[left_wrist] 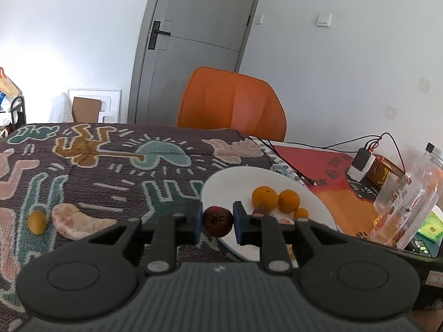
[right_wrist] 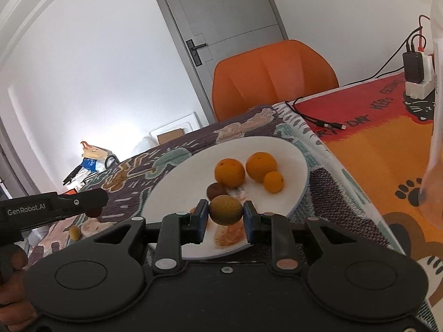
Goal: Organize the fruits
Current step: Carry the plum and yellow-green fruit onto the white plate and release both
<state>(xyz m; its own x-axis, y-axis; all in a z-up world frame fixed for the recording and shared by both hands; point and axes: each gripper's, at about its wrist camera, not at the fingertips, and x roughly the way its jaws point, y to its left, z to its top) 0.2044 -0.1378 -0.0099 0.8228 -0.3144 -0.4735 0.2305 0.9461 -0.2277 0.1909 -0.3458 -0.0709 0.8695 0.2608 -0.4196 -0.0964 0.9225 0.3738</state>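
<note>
While I'm clamping a dark red fruit (left_wrist: 217, 220) in my left gripper (left_wrist: 216, 222) and a yellowish one (right_wrist: 225, 210) in my right gripper (right_wrist: 224, 215), I'm easing both low over the white plate (right_wrist: 293, 149) before letting go.

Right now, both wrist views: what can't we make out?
- Left view: near part of the white plate hidden behind the left claw and its dark red fruit.
- Right view: peeled segment partly hidden by the right claw.
- Right view: clear bottle cut off by the edge.
</note>
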